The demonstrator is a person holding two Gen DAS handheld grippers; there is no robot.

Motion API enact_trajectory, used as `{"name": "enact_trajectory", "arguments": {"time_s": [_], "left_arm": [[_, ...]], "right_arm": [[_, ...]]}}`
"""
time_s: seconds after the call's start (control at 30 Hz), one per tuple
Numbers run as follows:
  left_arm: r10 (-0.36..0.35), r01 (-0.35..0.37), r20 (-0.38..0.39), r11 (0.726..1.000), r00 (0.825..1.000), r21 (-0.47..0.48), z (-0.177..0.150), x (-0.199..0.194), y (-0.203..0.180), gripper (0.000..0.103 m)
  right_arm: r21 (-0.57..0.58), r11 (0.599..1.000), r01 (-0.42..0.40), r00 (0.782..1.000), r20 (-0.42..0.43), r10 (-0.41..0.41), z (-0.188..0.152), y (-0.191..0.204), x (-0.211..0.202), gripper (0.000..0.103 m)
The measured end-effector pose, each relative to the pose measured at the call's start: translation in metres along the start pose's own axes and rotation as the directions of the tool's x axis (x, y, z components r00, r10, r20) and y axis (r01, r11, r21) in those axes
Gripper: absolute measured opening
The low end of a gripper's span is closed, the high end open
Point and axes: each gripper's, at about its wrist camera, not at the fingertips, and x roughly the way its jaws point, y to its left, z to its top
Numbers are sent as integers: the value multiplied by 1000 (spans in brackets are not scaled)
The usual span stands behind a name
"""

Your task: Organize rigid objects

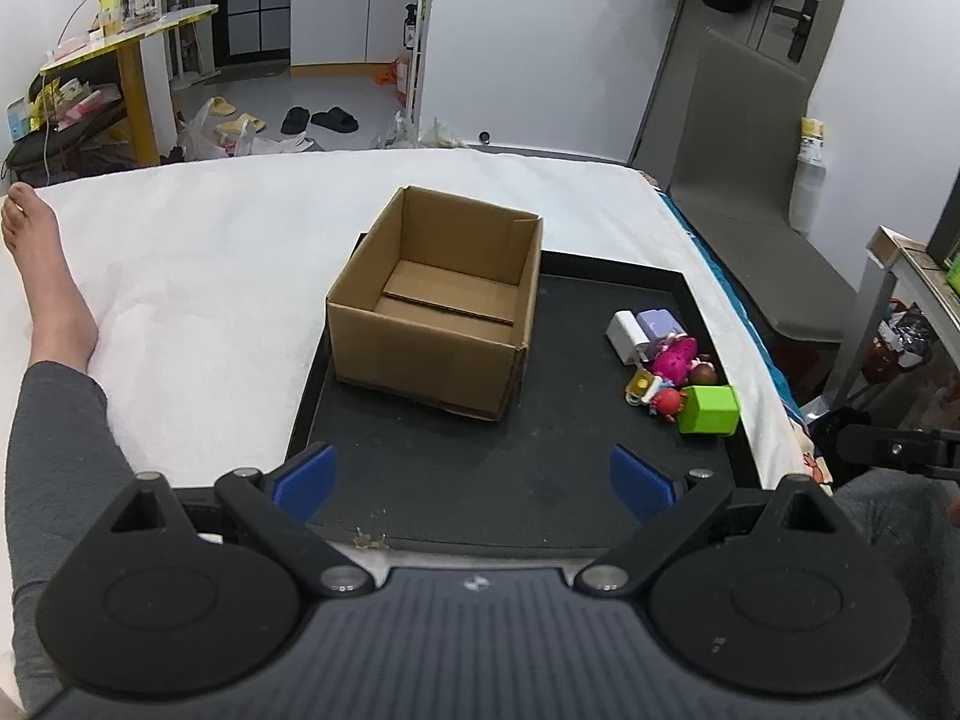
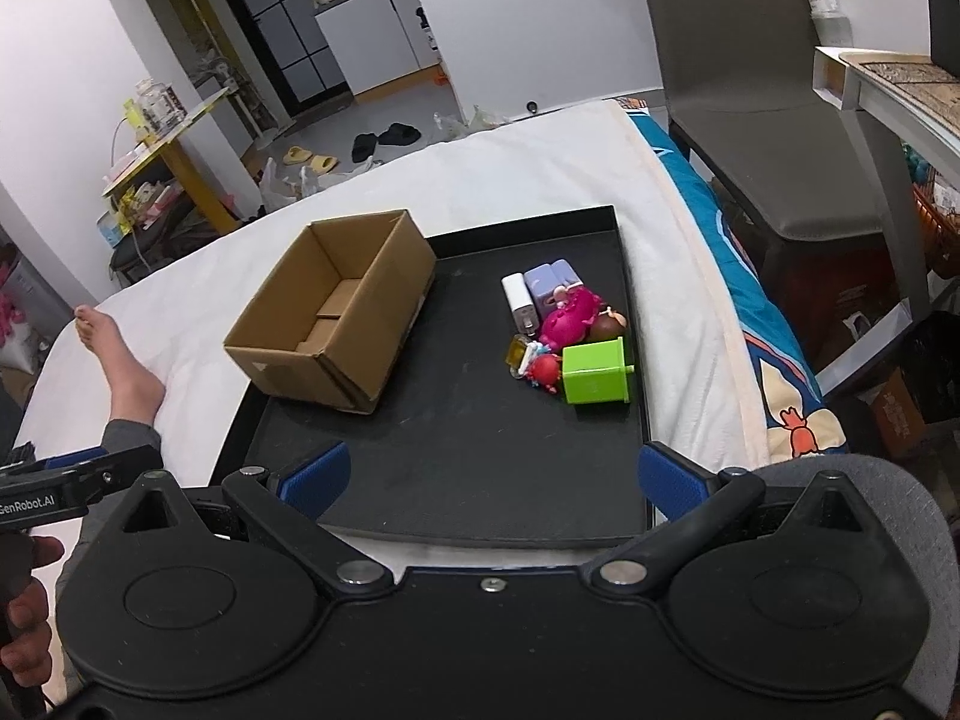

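Note:
An open, empty cardboard box [image 1: 438, 306] [image 2: 336, 312] stands on the left of a black tray [image 1: 480, 468] [image 2: 468, 456]. On the tray's right lies a pile of small objects: a green cube [image 1: 711, 409] [image 2: 597, 373], a magenta toy [image 1: 675, 357] [image 2: 570, 312], a red toy [image 1: 666, 401] [image 2: 545, 369], a white block [image 1: 624, 336] [image 2: 521, 300] and a lilac block [image 1: 659, 324] [image 2: 555, 277]. My left gripper [image 1: 474, 483] is open and empty above the tray's near edge. My right gripper [image 2: 492, 480] is open and empty, near the tray's front, short of the pile.
The tray sits on a bed with a white sheet [image 1: 210, 240]. A person's leg and bare foot [image 1: 36, 276] lie at the left. A grey chair [image 1: 756, 192] and a side table [image 2: 888, 96] stand right of the bed.

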Motion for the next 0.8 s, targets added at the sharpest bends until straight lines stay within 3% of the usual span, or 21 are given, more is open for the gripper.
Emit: {"name": "enact_trajectory", "arguments": {"time_s": [0.4, 0.8], "left_arm": [[48, -48, 3, 998, 999, -44, 18, 29, 15, 97], [53, -52, 7, 996, 999, -68, 40, 56, 20, 96]], "right_arm": [[2, 999, -44, 999, -4, 44, 14, -2, 23, 103], [-10, 1000, -28, 999, 34, 29, 32, -3, 33, 103]]}}
